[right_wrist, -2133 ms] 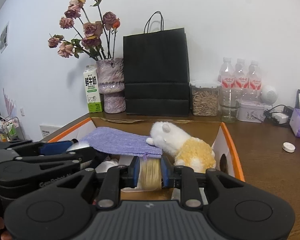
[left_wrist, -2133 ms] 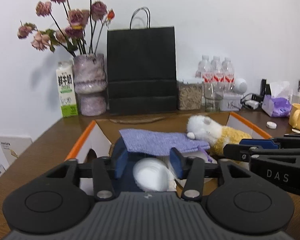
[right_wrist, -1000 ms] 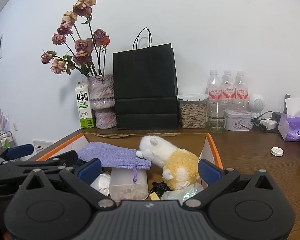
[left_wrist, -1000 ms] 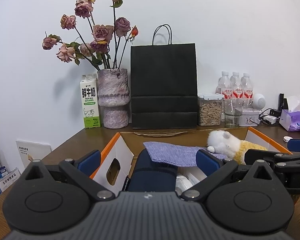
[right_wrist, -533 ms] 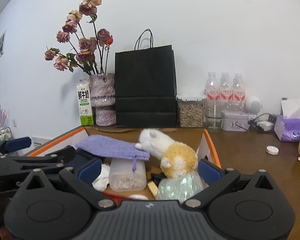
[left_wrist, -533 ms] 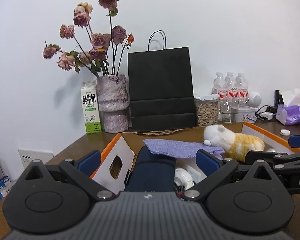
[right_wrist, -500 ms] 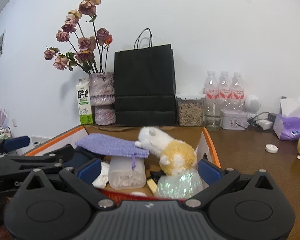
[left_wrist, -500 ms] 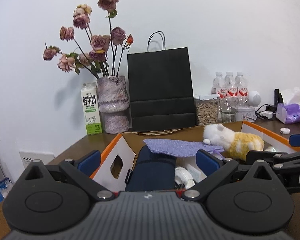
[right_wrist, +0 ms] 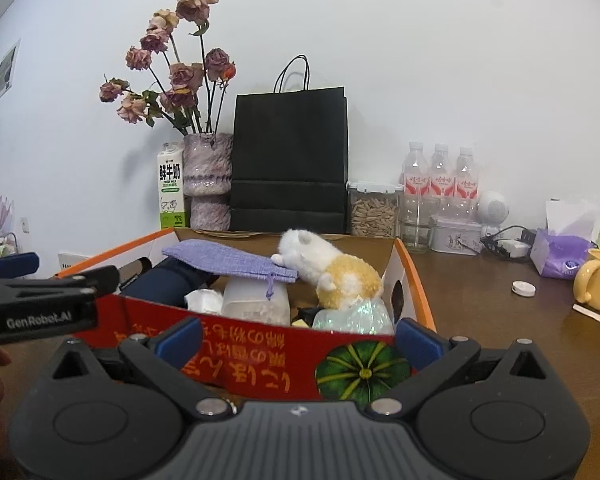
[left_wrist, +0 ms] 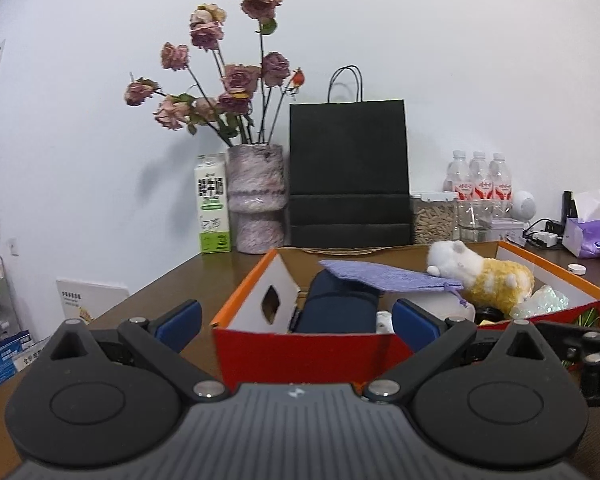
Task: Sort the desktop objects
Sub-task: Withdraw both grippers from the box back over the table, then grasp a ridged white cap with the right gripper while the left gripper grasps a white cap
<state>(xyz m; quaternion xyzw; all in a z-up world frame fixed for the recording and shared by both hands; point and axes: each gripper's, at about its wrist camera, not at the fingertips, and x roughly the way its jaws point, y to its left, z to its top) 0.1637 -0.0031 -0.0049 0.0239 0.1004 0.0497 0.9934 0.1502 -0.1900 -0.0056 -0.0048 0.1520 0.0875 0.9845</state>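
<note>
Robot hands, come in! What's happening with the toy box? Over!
Left gripper open, empty. Right gripper open, empty. Box packed: plush toy, purple pouch on top. Nothing in the way.

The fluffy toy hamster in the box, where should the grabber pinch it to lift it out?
Probably pinch the plush toy across its yellow back, coming from above. It lies on its side atop the other things in the cardboard box, so that round, soft middle is exposed. Its white head rests against the purple pouch, making that end more crowded.

Purple pouch (right_wrist: 230, 258) hides most box (right_wrist: 260, 344) contents.
</note>
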